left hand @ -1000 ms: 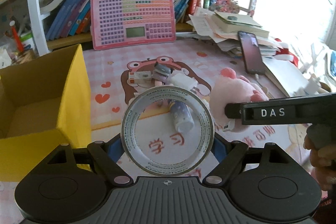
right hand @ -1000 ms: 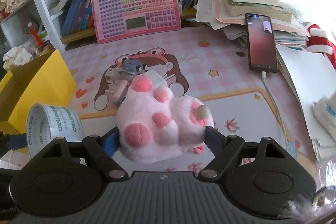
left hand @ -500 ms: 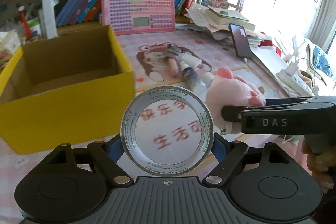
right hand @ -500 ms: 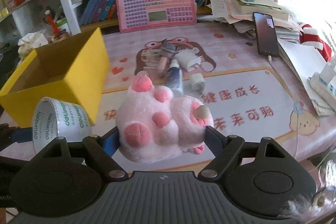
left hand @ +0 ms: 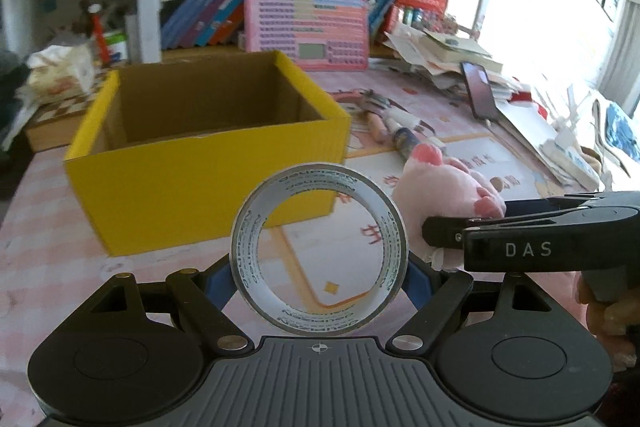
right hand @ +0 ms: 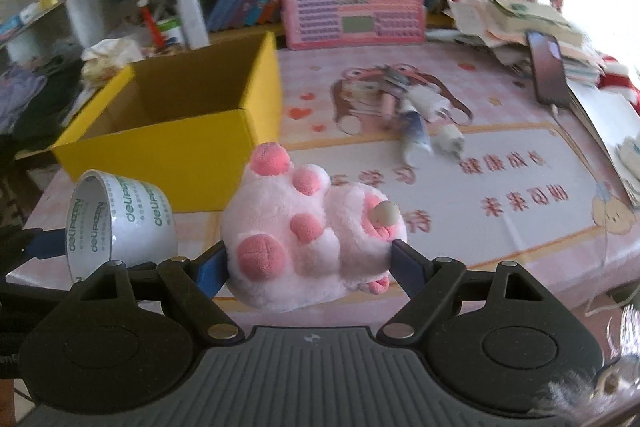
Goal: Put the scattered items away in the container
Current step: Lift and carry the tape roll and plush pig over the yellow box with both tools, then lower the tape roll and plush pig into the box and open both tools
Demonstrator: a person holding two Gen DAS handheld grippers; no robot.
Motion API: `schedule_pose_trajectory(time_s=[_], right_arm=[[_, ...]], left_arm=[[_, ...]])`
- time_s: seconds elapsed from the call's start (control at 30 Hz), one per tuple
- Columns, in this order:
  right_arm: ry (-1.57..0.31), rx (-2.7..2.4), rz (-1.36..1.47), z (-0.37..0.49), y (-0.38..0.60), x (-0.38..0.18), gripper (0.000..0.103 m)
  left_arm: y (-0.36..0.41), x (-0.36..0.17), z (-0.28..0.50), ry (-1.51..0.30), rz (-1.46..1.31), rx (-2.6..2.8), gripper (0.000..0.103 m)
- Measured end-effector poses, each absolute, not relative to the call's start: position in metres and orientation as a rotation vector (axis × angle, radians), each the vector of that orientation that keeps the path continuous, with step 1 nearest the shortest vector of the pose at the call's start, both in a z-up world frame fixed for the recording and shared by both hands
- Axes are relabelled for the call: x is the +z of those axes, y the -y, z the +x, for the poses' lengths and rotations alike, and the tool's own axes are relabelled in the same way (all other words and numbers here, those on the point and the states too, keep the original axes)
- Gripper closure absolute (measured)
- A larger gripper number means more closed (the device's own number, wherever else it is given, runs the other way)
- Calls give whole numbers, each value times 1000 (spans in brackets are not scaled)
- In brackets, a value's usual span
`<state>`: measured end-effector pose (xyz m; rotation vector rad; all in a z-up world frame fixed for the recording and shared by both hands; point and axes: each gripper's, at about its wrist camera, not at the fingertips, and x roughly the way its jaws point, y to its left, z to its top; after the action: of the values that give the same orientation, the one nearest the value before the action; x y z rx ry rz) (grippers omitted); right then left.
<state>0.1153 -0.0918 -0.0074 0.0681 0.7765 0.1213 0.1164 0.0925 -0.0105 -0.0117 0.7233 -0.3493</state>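
Left wrist view: the left claw (left hand: 320, 277) is pinching a tape roll (left hand: 319, 249) between its blue pads, the fingers spread just wide enough to take the roll's width. The roll is standing on edge with its open core facing straight forward, so its axis is running along the fingers, and the counter (left hand: 48, 247) is showing through the hole. Green "deli" lettering is running around the inner ring; the rest of that print is too blurred to read. Ahead and to the left of the claw the yellow box (left hand: 200, 167) is sitting open-topped on the counter, its brown inside showing. To the right, the right claw (left hand: 436, 231), marked "DAS", is reaching in sideways, holding the pink plush (left hand: 448, 183). Beyond it small tubes (left hand: 404, 139) are lying on the counter mat.

Right wrist view: the right claw (right hand: 310, 267) is squeezing the plush (right hand: 304, 239) between its pads, the fingers parted by the toy's soft body. The plush is lying with its pink paw pads facing up and toward the camera, one paw pointing away from the claw. Left of the claw the tape roll (right hand: 120, 223) is being held by the left claw, "deli" repeating on its white side. The box (right hand: 180, 139) is sitting ahead-left, with the tubes (right hand: 416, 135) ahead-right above red Chinese lettering.
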Motion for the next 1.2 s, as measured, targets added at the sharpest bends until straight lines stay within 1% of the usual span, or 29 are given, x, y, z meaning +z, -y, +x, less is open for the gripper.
schedule_pose_trajectory(time_s=[0.2, 0.4, 0.6, 0.77, 0.97, 1.07, 1.2], right_arm=[[-686, 203, 13, 112, 61, 10, 21], [-555, 302, -48, 116, 38, 34, 21], [-473, 332, -93, 145, 22, 55, 21], [-441, 371, -167, 180, 12, 58, 20], [-464, 452, -356, 238, -11, 43, 20], [-489, 529, -516, 269, -26, 31, 20], [-521, 635, -817, 309, -49, 5, 20]], left_arm=[[-121, 1, 102, -655, -25, -276, 19], [-135, 21, 100, -549, 54, -222, 19], [-147, 39, 123, -491, 118, -195, 19], [-157, 49, 158, -460, 159, -180, 19], [-152, 40, 217, -538, 300, -223, 19], [-145, 31, 247, -585, 425, -269, 19], [-140, 15, 290, -680, 543, -309, 19]])
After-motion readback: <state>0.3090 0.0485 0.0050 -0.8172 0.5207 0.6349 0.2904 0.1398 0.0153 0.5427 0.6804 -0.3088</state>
